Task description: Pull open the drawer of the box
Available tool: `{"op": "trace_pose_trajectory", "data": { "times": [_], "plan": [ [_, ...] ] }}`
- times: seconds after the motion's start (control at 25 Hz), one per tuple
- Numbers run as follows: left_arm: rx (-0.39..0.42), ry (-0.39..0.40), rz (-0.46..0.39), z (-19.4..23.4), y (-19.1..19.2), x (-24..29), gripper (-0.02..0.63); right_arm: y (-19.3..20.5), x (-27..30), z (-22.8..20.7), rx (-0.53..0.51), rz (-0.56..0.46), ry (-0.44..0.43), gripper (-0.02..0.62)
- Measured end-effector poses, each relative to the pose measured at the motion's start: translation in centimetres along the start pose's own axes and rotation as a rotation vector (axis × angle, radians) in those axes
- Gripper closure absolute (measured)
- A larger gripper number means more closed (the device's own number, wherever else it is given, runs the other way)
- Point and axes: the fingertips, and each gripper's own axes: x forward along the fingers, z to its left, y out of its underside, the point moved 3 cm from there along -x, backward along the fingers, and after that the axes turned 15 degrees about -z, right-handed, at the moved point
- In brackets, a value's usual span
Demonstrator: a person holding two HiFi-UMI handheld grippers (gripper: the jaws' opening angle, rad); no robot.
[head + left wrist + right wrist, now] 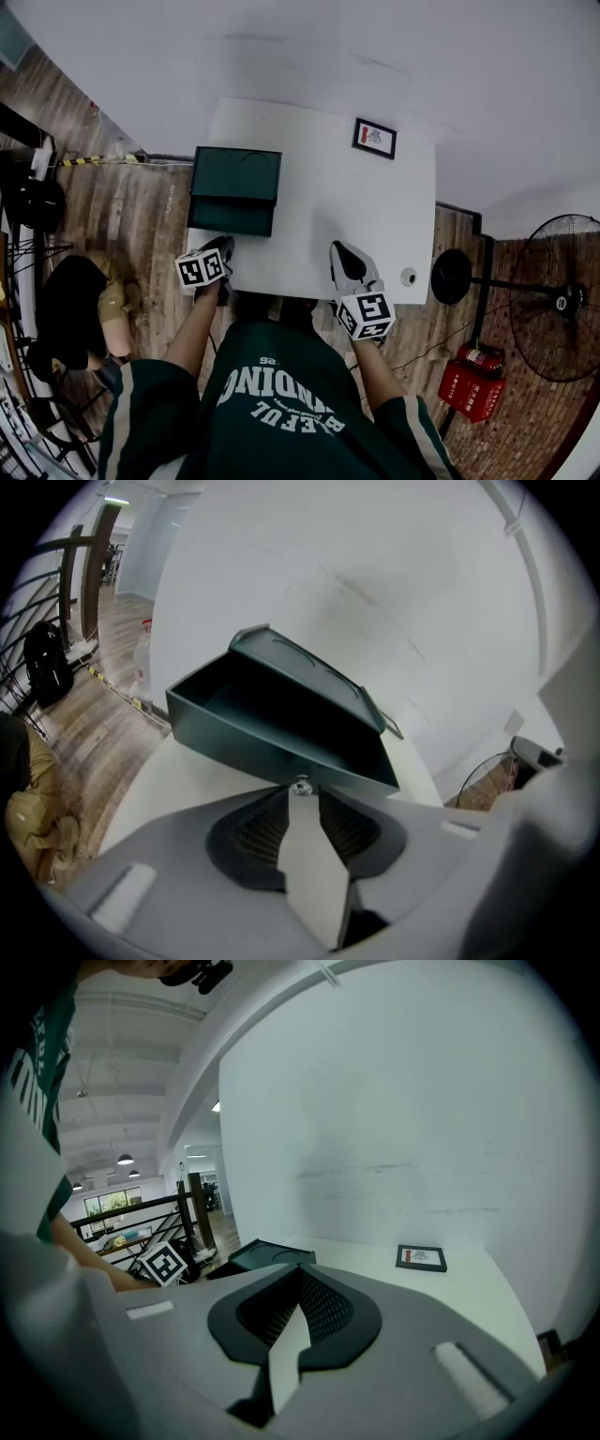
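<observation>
Nearest the person, the left hand-held gripper [300, 797] has its jaws clamped on the small silver knob [300, 786] of the dark green drawer [267, 745], which stands pulled out of the box [236, 172] at the left edge of the white counter [361, 211]. The right hand-held gripper [301, 1281] rests to the right, jaws together on nothing. Farther back lies a framed picture [374, 138] by the wall
</observation>
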Motion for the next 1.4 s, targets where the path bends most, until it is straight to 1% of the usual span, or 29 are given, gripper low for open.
{"op": "trace_pose_trajectory", "data": {
  "times": [0.12, 0.24, 0.36, 0.52, 0.6, 0.76, 0.88, 0.96, 1.04, 1.16, 1.4],
  "plan": [
    [0.016, 0.021, -0.004, -0.4, 0.1, -1.2, 0.476, -0.2, 0.1, -0.3, 0.0, -0.012, -0.001, 0.597],
    [0.072, 0.07, -0.055, -1.8, -1.3, -2.3, 0.476, -0.7, 0.3, -0.6, -0.003, -0.028, -0.002, 0.597],
    [0.172, 0.125, -0.13, -4.3, -4.0, -3.4, 0.482, -1.3, 0.9, -0.9, -0.012, -0.042, -0.015, 0.597],
    [0.354, 0.17, -0.25, -8.0, -8.2, -4.9, 0.534, -2.6, 1.9, -0.8, -0.022, -0.07, -0.041, 0.597],
    [0.431, 0.189, -0.298, -9.7, -10.1, -5.6, 0.553, -3.5, 2.4, -0.6, -0.031, -0.091, -0.055, 0.597],
    [0.542, 0.227, -0.365, -12.6, -13.0, -6.6, 0.554, -5.2, 3.3, -0.2, -0.051, -0.132, -0.074, 0.597],
    [0.62, 0.241, -0.399, -14.1, -14.5, -7.1, 0.554, -6.1, 3.7, -0.2, -0.057, -0.153, -0.079, 0.597],
    [0.644, 0.249, -0.421, -14.8, -15.4, -7.4, 0.554, -6.4, 3.9, -0.3, -0.058, -0.16, -0.08, 0.597],
    [0.652, 0.258, -0.441, -15.4, -16.2, -7.7, 0.554, -6.7, 4.0, -0.4, -0.064, -0.167, -0.076, 0.597],
    [0.654, 0.268, -0.465, -16.2, -17.1, -7.9, 0.554, -6.9, 4.0, -0.4, -0.078, -0.175, -0.068, 0.597],
    [0.649, 0.278, -0.487, -16.7, -17.9, -8.1, 0.554, -6.7, 4.3, 0.2, -0.072, -0.183, -0.072, 0.597]
  ]
}}
